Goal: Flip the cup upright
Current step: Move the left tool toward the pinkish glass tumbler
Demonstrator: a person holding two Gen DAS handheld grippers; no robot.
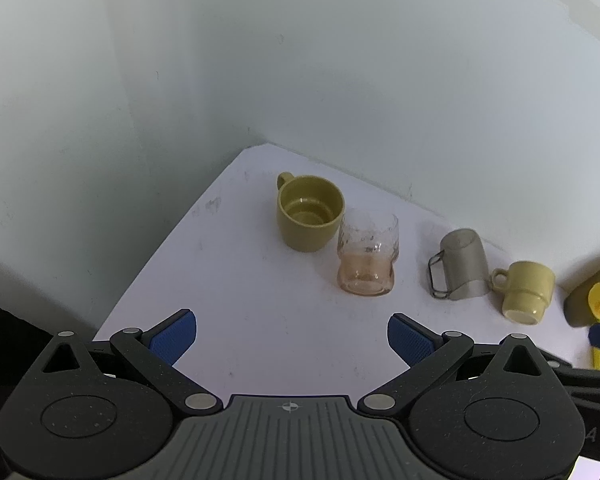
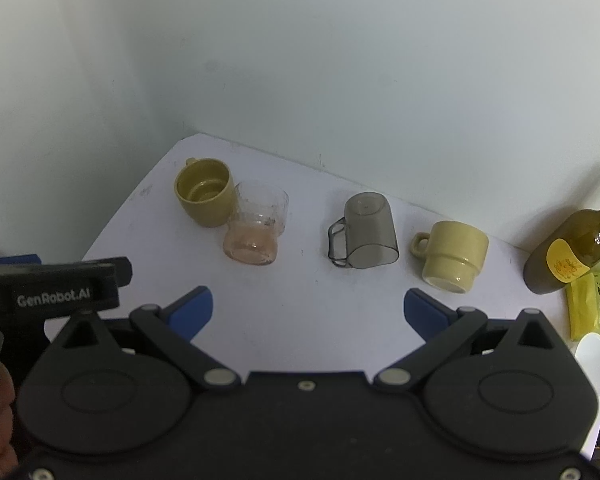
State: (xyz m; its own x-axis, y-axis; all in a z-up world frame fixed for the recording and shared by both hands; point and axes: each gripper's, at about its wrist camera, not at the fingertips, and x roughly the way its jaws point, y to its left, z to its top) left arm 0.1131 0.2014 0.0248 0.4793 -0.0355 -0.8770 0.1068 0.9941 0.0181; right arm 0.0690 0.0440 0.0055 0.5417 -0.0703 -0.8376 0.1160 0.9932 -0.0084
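Left gripper (image 1: 292,338) fingers wide apart, empty, right gripper (image 2: 309,312) likewise

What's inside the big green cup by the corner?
The green cup stands upright and looks empty; only rings on its bottom show. The glass hides part of its outer wall.

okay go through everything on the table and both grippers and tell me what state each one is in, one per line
Olive mug: upright, empty.
Pink glass: upright, mouth up.
Grey clear cup: upside down, mouth on table.
Pale yellow mug: looks upside down too.
Bottle: standing; cap out of view.
Left gripper: fingers open, holding nothing.
Right gripper: fingers open, holding nothing.
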